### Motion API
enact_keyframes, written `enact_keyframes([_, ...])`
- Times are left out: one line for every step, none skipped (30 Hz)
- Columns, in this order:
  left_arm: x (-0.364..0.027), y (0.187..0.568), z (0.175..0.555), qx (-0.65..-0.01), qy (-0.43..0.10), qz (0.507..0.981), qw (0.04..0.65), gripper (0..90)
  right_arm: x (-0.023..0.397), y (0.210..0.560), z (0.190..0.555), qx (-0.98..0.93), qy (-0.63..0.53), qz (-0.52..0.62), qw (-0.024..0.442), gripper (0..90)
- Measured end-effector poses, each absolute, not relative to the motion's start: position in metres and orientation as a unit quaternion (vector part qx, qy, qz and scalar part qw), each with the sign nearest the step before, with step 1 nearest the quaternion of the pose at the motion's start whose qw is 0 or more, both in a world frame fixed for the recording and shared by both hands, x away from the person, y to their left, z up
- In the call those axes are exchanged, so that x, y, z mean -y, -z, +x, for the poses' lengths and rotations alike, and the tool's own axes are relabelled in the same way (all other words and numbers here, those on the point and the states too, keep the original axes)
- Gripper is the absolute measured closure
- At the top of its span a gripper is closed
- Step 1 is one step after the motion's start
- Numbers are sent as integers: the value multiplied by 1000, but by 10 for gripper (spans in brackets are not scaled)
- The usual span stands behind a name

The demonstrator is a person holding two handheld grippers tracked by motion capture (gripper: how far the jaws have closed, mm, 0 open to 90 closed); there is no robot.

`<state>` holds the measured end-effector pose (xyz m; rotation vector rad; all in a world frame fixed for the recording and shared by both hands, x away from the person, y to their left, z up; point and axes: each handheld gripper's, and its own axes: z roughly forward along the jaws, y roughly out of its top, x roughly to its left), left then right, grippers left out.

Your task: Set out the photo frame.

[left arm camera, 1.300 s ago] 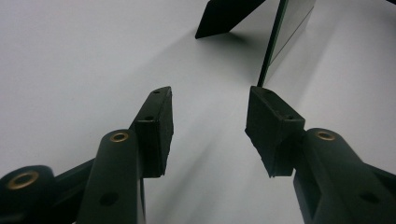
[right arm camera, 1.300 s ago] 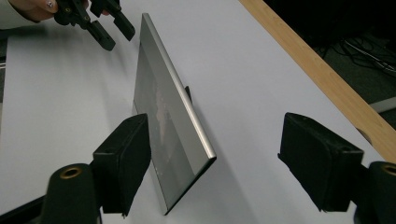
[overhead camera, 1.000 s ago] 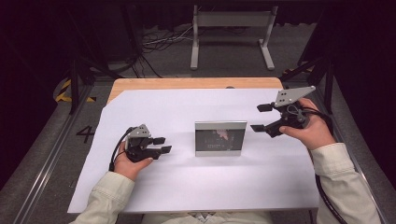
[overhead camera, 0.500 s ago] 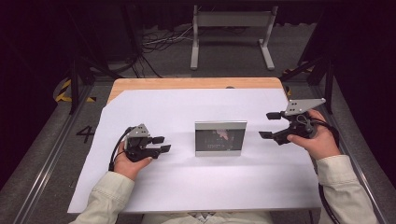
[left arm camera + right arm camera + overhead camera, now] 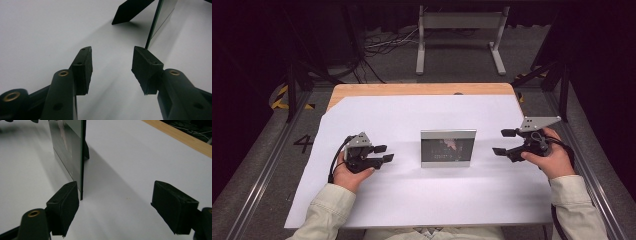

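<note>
Two grippers, yours: left gripper (image 5: 384, 153) and right gripper (image 5: 503, 141) both released, flanking frame-centre picture frame (image 5: 448, 148); grasp not yet made.

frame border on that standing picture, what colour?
Silver-grey, around a dark panel: picture frame, clearest in the high view.

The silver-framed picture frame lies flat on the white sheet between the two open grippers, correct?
Not flat: the silver-framed picture frame stands upright on the white sheet, propped by its black back stand, as the left gripper view shows. It is between the open left gripper and right gripper.
</note>
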<state>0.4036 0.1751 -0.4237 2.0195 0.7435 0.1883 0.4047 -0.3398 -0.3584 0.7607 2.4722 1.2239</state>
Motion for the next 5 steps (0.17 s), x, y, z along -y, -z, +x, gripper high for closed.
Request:
enact_keyframes([-175, 424, 404, -304, -77, 825, 471, 515, 340, 360, 405, -857, -420, 265, 137, 222])
enact_keyframes([-175, 424, 403, -305, -78, 823, 473, 514, 341, 363, 405, -860, -412, 268, 135, 215])
enact_keyframes([-175, 423, 403, -306, -81, 822, 473, 513, 341, 363, 406, -862, -408, 268, 133, 211])
enact_keyframes([-175, 423, 403, -305, -83, 822, 473, 512, 341, 364, 405, -864, -404, 270, 131, 211])
enact_keyframes([-175, 423, 403, -306, -82, 822, 474, 511, 342, 365, 405, -864, -404, 270, 131, 211])
